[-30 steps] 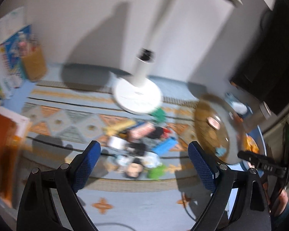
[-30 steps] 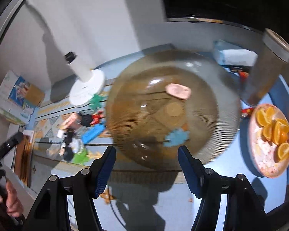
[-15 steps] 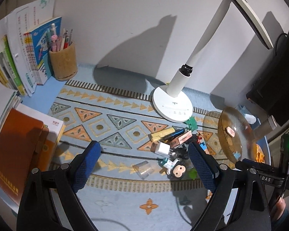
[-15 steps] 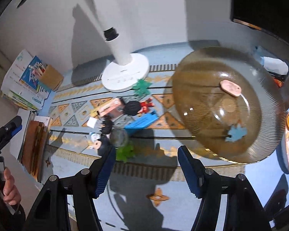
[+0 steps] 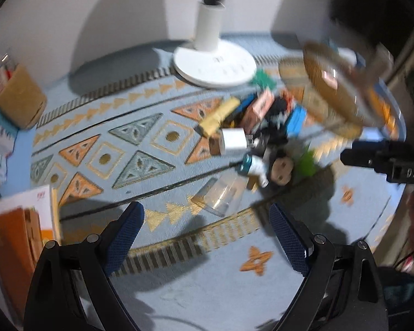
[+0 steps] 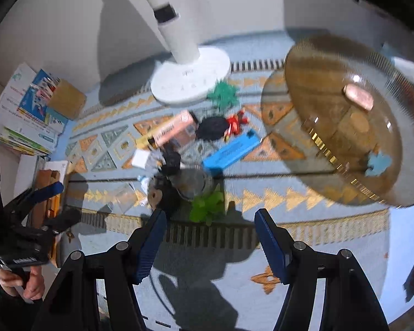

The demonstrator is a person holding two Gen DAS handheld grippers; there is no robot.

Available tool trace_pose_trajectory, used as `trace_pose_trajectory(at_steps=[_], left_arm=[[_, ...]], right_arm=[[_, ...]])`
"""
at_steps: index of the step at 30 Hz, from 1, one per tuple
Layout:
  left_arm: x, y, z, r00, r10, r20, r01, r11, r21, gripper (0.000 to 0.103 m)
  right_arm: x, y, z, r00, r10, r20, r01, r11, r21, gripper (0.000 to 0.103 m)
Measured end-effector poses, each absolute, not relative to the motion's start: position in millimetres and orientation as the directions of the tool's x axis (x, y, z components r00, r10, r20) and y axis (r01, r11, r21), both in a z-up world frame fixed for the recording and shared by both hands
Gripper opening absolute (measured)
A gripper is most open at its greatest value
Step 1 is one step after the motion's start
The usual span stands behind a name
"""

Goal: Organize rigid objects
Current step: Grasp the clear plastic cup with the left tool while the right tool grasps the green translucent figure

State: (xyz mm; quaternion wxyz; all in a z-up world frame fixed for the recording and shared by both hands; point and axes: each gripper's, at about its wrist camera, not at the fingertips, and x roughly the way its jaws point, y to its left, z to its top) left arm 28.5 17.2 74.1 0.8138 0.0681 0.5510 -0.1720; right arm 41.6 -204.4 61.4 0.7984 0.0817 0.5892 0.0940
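Landmark: white lamp base (image 6: 190, 78) on the patterned mat (image 6: 289, 198) of the tabletop.

- Left of base: stacked books (image 6: 24, 118), brown pen holder (image 5: 20, 103).
- Left claw (image 5: 205, 238): released, holding nothing, above the mat's near edge.
- In front of base: heap of small rigid objects — white cube (image 5: 233, 140), pink box (image 6: 176, 129), blue bar (image 6: 231, 151), clear cup (image 5: 220, 194), green leaf pieces (image 6: 207, 207).
- Right claw (image 6: 209, 240): released, empty, just short of the heap.
- Right of base: amber glass plate (image 6: 345, 138) carrying a pink piece (image 6: 357, 96).
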Motion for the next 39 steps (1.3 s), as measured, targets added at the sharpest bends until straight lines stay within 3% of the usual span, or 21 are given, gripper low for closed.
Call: trace_pose_trajectory(at_steps=[14, 17, 23, 27, 29, 31, 39], left_arm=[[57, 7, 32, 0.206, -0.313, -0.927, 0.478, 0.859, -0.184, 0.091], [59, 5, 28, 0.198, -0.314, -0.928, 0.492, 0.851, -0.183, 0.09], [64, 1, 22, 0.182, -0.325, -0.928, 0.501, 0.843, -0.197, 0.079], [62, -1, 19, 0.169, -0.327, -0.93, 0.503, 0.84, -0.204, 0.057], [60, -1, 19, 0.185, -0.324, -0.928, 0.496, 0.846, -0.196, 0.052], [59, 1, 20, 0.18, -0.34, -0.923, 0.485, 0.847, -0.218, 0.04], [54, 10, 39, 0.242, -0.341, -0.908, 0.414, 0.883, -0.221, 0.039]], right_arm=[[55, -185, 13, 0.218, 0.183, -0.959, 0.006, 0.982, 0.189, 0.065], [59, -181, 10, 0.215, 0.163, -0.963, -0.003, 0.986, 0.166, 0.058], [64, -175, 4, 0.208, 0.147, -0.967, -0.011, 0.989, 0.148, 0.048], [64, -175, 4, 0.222, 0.142, -0.965, -0.016, 0.99, 0.142, 0.041], [64, -176, 4, 0.228, 0.146, -0.963, -0.015, 0.989, 0.146, 0.041], [65, -175, 4, 0.232, 0.15, -0.961, -0.016, 0.988, 0.151, 0.04], [50, -189, 16, 0.269, 0.207, -0.94, -0.019, 0.977, 0.21, 0.04]])
